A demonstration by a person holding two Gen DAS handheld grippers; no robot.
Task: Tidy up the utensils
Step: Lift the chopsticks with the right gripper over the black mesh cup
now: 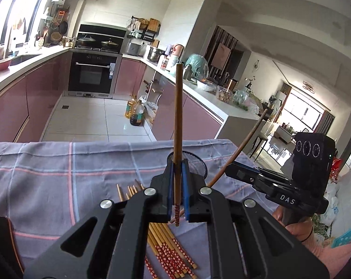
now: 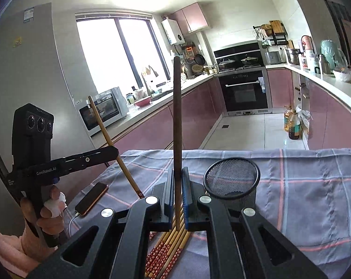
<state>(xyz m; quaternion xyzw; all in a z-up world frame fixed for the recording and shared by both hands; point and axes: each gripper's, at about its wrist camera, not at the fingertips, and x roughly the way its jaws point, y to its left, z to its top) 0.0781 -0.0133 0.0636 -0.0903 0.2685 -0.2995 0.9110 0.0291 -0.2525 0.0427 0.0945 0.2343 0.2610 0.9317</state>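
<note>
My left gripper point(image 1: 178, 162) is shut on one wooden chopstick point(image 1: 178, 116), which stands upright with its red patterned end hanging below the pads. Off to the right, my right gripper point(image 1: 228, 169) grips a second chopstick point(image 1: 241, 147) that slants up and to the right. In the right wrist view that gripper point(image 2: 178, 171) is shut on a chopstick that looks dark point(image 2: 177, 116), and the left gripper point(image 2: 116, 151) holds its own chopstick point(image 2: 105, 134). A black mesh cup point(image 2: 232, 181) stands on the checked cloth point(image 2: 303, 174) just right of the right gripper. Several chopsticks point(image 2: 166, 251) lie below both grippers.
A phone point(image 2: 91, 197) on a white charging cable lies on the cloth's left side. A tall fridge point(image 2: 24, 69) stands at the left. Pink kitchen cabinets, an oven point(image 1: 91, 74) and oil bottles point(image 1: 136, 111) on the floor lie beyond the table's far edge.
</note>
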